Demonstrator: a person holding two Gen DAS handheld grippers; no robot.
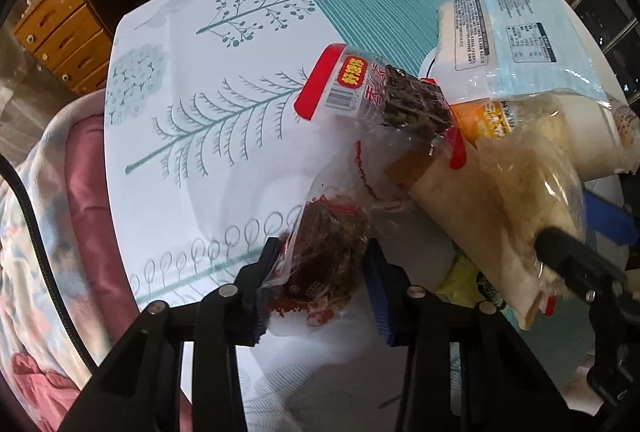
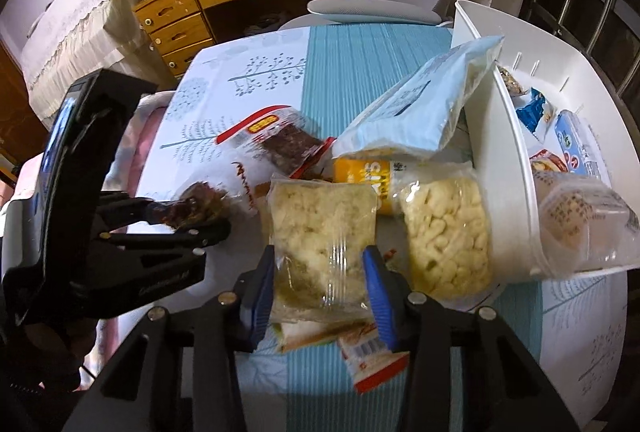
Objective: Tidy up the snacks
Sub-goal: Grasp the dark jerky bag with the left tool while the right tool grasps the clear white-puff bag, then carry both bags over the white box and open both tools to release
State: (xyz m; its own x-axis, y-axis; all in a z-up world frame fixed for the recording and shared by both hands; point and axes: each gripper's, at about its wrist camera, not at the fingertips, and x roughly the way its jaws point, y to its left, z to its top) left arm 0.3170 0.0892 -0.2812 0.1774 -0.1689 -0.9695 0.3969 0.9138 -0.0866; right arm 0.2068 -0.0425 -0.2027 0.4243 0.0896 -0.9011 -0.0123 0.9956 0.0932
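Gripping both: left claw (image 1: pixel 320 272) pinches the near end of a clear packet of dark dried snack (image 1: pixel 332 252); right claw (image 2: pixel 320 284) is closed on the near end of a pale crumbly snack bag (image 2: pixel 320 228). Each bag's long axis runs straight away from its claw. White bin (image 2: pixel 508 160) lies to the right on the table (image 1: pixel 180 112), nearer the right claw, judged first to deliver.
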